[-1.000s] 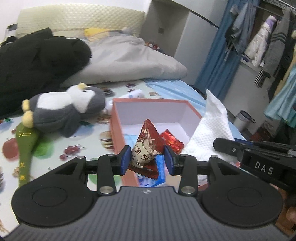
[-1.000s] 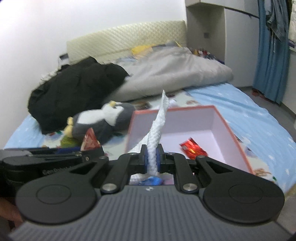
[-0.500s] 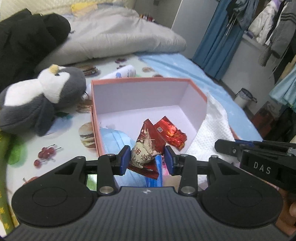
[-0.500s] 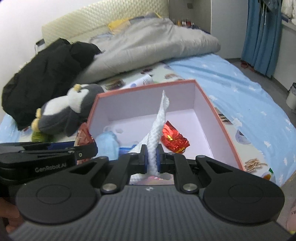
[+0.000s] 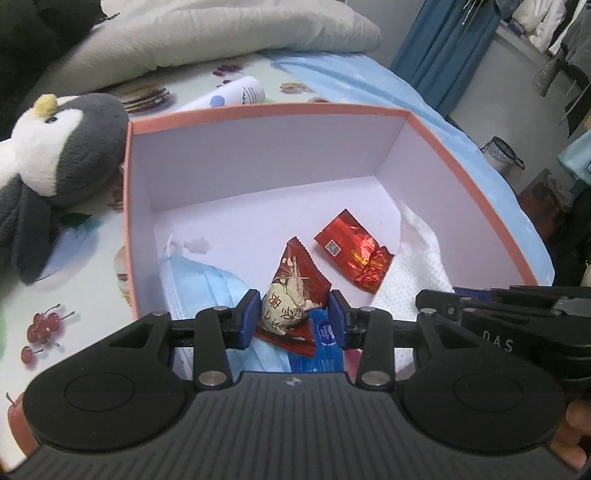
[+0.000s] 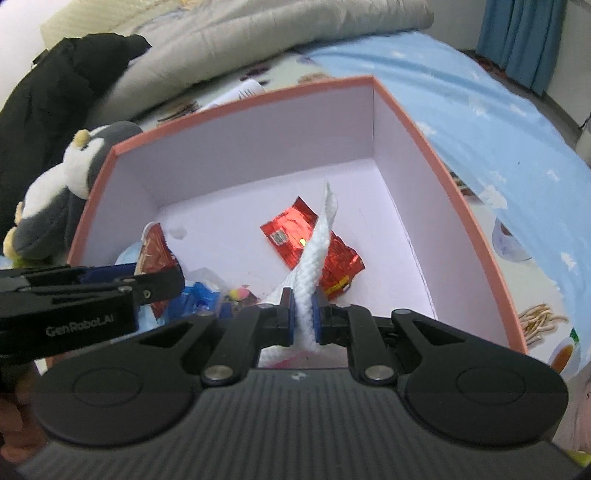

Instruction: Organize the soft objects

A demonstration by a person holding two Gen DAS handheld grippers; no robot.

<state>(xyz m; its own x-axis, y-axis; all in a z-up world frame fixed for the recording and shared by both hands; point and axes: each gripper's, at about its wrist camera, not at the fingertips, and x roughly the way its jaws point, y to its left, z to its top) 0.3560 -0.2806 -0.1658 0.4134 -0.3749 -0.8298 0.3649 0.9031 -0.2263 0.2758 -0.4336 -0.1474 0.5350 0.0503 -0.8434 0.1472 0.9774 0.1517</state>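
A pink-rimmed box (image 5: 258,109) (image 6: 436,155) with pale inner walls lies on the bed. My left gripper (image 5: 291,319) is shut on a red and beige snack packet (image 5: 291,295), held over the box's near left part. My right gripper (image 6: 303,317) is shut on a white waffle-textured cloth (image 6: 314,258) (image 5: 413,269), which hangs inside the box at its near right. On the box floor lie a shiny red foil packet (image 5: 354,254) (image 6: 314,243), a blue face mask (image 5: 199,284) and a blue wrapper (image 5: 321,347). The left gripper's side (image 6: 92,295) shows in the right wrist view.
A grey and white penguin plush (image 5: 48,162) (image 6: 59,192) lies just left of the box. Behind it are a white tube (image 5: 236,94), a grey quilt (image 5: 221,33) and a black jacket (image 6: 55,85). Blue curtains (image 5: 439,48) and a small bin (image 5: 500,153) stand beyond the bed's right edge.
Both grippers have moved forward and down over the box, each keeping its load. The cloth now hangs inside the box, and the box fills most of both views.
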